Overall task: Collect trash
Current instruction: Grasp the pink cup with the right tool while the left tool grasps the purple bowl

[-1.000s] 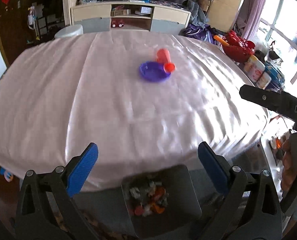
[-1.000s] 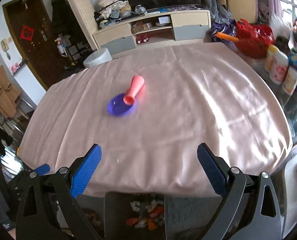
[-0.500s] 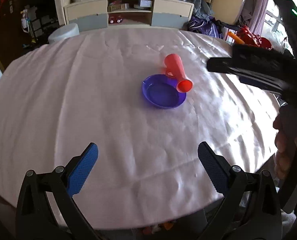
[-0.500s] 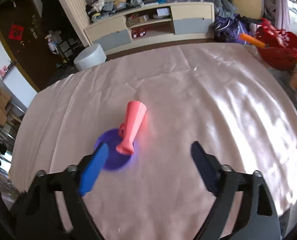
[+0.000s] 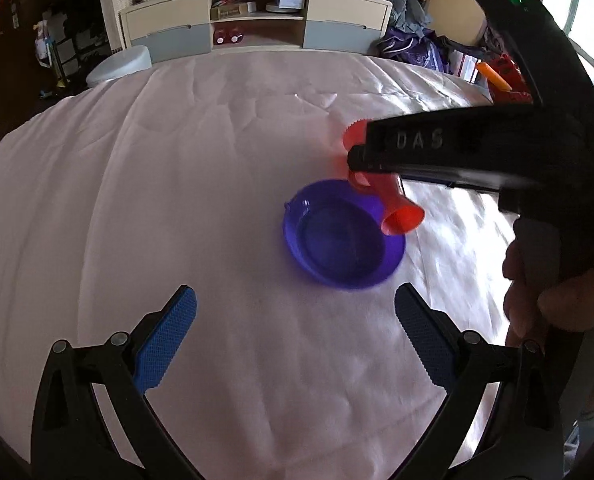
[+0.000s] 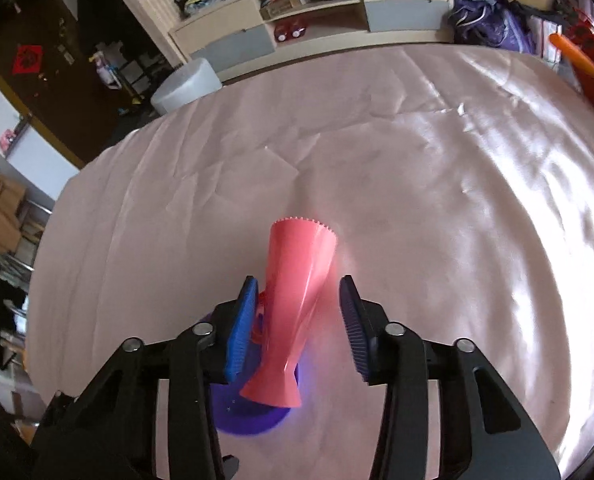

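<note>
A red plastic cup lies on its side, its narrow end resting on the rim of a purple bowl on the pink tablecloth. My right gripper is open, its blue pads on either side of the cup, not pressing on it. In the left wrist view the right gripper's black body covers the cup's middle; the cup's narrow end shows below it. My left gripper is open and empty, above the cloth just in front of the bowl.
A low cabinet and a grey stool stand beyond the table's far edge. A red basket and purple bags sit at the far right. The bowl's rim shows under the right gripper.
Both grippers have moved forward over the table from the trash bin at its near edge. My right gripper has closed in around the red cup and narrowed its opening.
</note>
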The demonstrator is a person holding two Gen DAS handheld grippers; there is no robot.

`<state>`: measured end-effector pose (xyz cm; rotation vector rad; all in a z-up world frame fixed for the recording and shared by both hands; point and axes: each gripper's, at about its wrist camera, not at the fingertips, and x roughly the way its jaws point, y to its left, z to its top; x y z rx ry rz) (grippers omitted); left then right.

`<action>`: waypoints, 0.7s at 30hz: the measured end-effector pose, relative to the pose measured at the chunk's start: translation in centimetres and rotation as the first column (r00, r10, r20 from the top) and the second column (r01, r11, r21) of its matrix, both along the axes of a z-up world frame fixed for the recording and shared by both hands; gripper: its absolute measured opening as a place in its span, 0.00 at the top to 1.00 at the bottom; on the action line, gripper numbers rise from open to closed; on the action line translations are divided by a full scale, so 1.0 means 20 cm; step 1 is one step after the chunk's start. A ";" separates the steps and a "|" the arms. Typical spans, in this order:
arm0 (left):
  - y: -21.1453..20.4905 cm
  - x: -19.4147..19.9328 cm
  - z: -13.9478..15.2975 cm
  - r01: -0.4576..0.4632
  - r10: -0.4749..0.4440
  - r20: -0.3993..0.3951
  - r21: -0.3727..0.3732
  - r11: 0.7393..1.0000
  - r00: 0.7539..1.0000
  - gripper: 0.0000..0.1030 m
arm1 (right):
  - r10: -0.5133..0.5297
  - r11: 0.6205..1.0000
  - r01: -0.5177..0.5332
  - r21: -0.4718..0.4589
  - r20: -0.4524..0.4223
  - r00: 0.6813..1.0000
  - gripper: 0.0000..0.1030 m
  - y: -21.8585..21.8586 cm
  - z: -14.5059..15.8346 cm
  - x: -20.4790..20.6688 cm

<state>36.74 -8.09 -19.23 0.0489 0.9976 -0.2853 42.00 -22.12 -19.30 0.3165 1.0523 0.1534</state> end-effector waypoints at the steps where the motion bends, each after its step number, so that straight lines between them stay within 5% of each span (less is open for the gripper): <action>1: 0.00 0.02 -0.01 0.000 0.000 -0.007 -0.011 1.000 1.000 0.09 | 0.013 1.000 -0.013 0.026 -0.004 1.000 0.64 -0.01 -0.01 0.01; 18: -0.21 0.17 -0.08 0.038 -0.039 0.008 0.012 0.999 0.999 0.09 | 0.007 0.998 -0.001 -0.064 0.095 0.995 0.70 -0.25 0.17 -0.01; 21: -0.25 0.16 -0.08 0.036 -0.040 0.044 0.080 0.996 0.998 0.28 | -0.003 0.998 0.009 -0.065 0.090 0.996 0.70 -0.29 0.16 -0.03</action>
